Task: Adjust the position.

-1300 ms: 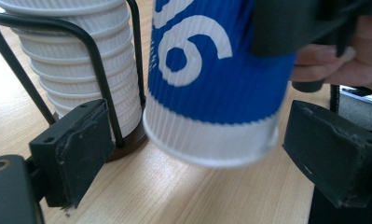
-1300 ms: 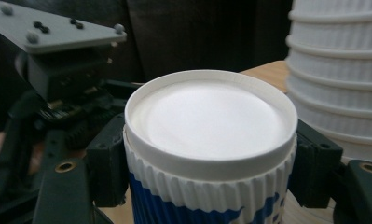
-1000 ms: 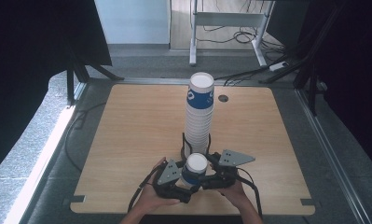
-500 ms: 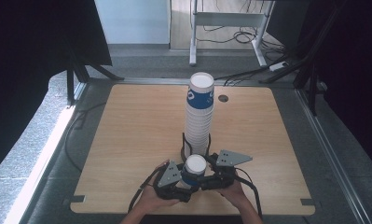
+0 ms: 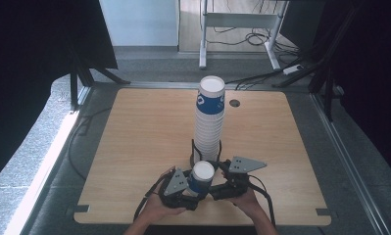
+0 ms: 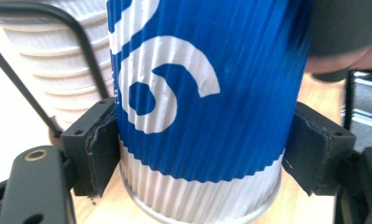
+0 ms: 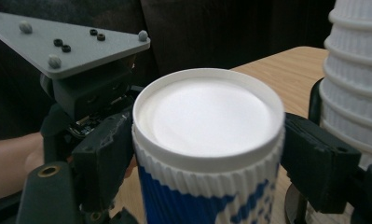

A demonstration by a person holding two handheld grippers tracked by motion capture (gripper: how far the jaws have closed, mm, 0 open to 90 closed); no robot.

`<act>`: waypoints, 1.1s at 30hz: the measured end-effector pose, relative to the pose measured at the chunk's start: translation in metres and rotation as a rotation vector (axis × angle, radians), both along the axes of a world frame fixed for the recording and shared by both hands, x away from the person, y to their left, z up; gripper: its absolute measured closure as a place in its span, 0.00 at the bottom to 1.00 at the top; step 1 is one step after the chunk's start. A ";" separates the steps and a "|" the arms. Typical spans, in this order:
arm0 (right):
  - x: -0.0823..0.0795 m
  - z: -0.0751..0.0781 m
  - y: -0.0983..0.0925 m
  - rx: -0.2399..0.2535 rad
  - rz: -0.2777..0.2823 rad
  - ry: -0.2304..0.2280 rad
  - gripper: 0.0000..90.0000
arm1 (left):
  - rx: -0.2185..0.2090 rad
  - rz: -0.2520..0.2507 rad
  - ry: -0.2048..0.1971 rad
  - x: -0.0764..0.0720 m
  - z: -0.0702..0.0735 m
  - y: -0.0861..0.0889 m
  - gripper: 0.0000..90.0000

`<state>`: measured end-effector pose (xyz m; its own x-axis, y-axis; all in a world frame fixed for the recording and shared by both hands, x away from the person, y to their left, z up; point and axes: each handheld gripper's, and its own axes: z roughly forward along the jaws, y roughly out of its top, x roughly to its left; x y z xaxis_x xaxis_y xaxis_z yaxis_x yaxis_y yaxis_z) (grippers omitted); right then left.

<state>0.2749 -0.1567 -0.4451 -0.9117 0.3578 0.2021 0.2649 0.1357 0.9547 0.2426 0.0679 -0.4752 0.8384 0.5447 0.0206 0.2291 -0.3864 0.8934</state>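
A blue-and-white ribbed paper cup [image 5: 202,176] stands bottom-up near the table's front edge, just in front of a tall stack of the same cups [image 5: 210,122]. My left gripper [image 5: 194,190] comes at it from the left. Its jaws have just been closing, and both pads now press on the cup's blue band [image 6: 197,93]. My right gripper [image 5: 211,185] comes from the right. Its pads sit against the white ribbed band under the cup's top [image 7: 207,116]. A hand holds each gripper.
The stack [image 7: 356,70] sits in a black wire holder [image 5: 195,152] right behind the held cup, and the wire [image 6: 81,42] passes close to my left jaw. The wooden table [image 5: 134,137] has a cable hole [image 5: 234,103] at the back. Dark curtains and frame legs surround it.
The left gripper's jaws have drawn in onto the cup. Both hands, the cup and the stack stand where they were.
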 end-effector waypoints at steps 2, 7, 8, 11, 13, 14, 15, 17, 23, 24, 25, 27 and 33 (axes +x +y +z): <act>0.000 0.002 -0.003 0.007 -0.006 -0.006 0.22 | 0.007 0.004 -0.006 0.000 0.001 0.001 0.22; -0.001 0.009 -0.012 -0.015 -0.016 -0.026 0.22 | 0.081 0.025 -0.038 0.002 0.001 0.006 0.22; -0.001 0.009 -0.012 -0.015 -0.016 -0.026 0.22 | 0.081 0.025 -0.038 0.002 0.001 0.006 0.22; -0.001 0.012 -0.021 -0.036 -0.017 -0.035 0.23 | 0.130 0.031 -0.046 0.003 -0.001 0.006 0.22; -0.001 0.012 -0.023 -0.051 -0.021 -0.036 0.23 | 0.163 0.041 -0.058 0.003 -0.002 0.006 0.22; -0.001 0.012 -0.023 -0.051 -0.021 -0.036 0.23 | 0.163 0.041 -0.058 0.003 -0.002 0.006 0.22; -0.001 0.011 -0.025 -0.057 -0.023 -0.034 0.23 | 0.184 0.044 -0.065 0.003 -0.004 0.005 0.22; 0.000 0.011 -0.026 -0.062 -0.025 -0.032 0.23 | 0.195 0.048 -0.070 0.002 -0.004 0.005 0.22; 0.000 0.010 -0.027 -0.100 -0.023 -0.033 0.23 | 0.272 0.069 -0.117 0.000 -0.006 0.003 0.22; -0.001 0.010 -0.027 -0.115 -0.017 -0.031 0.23 | 0.287 0.071 -0.128 -0.001 -0.006 0.002 0.22; -0.001 0.009 -0.027 -0.128 -0.011 -0.029 0.23 | 0.323 0.077 -0.153 -0.002 -0.006 0.001 0.22; -0.001 0.008 -0.025 -0.153 0.004 -0.018 0.23 | 0.366 0.087 -0.185 -0.004 -0.006 0.000 0.22; 0.000 0.003 -0.019 -0.197 0.031 0.008 0.22 | 0.472 0.097 -0.263 -0.010 -0.009 -0.009 0.22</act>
